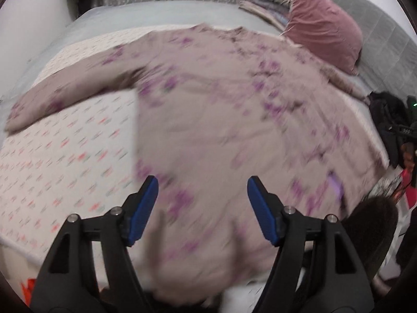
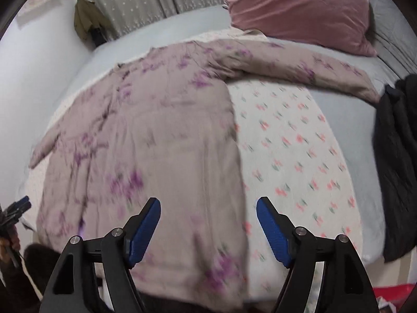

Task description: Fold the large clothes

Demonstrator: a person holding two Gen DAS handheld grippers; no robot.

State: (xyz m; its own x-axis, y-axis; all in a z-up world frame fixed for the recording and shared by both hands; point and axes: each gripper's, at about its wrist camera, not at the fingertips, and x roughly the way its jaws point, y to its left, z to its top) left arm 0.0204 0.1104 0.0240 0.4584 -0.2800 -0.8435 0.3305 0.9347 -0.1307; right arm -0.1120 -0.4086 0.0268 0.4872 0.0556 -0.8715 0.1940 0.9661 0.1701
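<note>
Both tongs gape empty over the near hem of the floral garment (image 1: 208, 120), left gripper (image 1: 202, 182) at frame bottom and right gripper (image 2: 208, 203) likewise, the garment's long axis running up-frame toward the pink pillow (image 1: 323, 31).

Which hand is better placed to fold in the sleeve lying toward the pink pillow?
Likely the right. The right tool is open above the mauve floral garment's edge nearest that outstretched sleeve; the left tool, also open, faces the opposite side.

Soft even indoor light, heavy motion blur, fisheye bending, dark corners
</note>
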